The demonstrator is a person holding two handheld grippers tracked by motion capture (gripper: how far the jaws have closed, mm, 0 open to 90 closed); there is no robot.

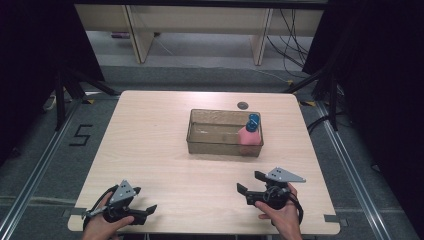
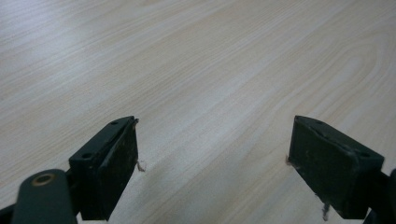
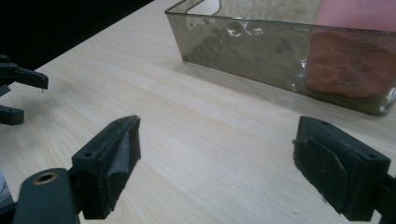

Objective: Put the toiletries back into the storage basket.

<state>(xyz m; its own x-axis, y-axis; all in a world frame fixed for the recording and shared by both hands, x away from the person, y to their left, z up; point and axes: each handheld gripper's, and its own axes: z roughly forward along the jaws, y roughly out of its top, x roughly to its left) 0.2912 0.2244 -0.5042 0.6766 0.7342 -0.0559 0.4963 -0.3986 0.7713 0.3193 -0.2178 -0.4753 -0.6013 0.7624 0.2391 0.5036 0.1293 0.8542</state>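
Clear smoky plastic bin (image 1: 223,132), rectangular, rippled walls, sits mid-table toward the far side. Inside, at its right end: pink bottle (image 1: 249,136) with blue cap (image 1: 253,121), leaning on the wall; label print blurred through the plastic. Table (image 1: 150,150) is pale wood-grain laminate with rounded corners. Left gripper (image 1: 148,210) near the front left edge, jaws spread wide, holding nothing. Right gripper (image 1: 250,181) front right, jaws likewise wide apart, empty, facing the bin.
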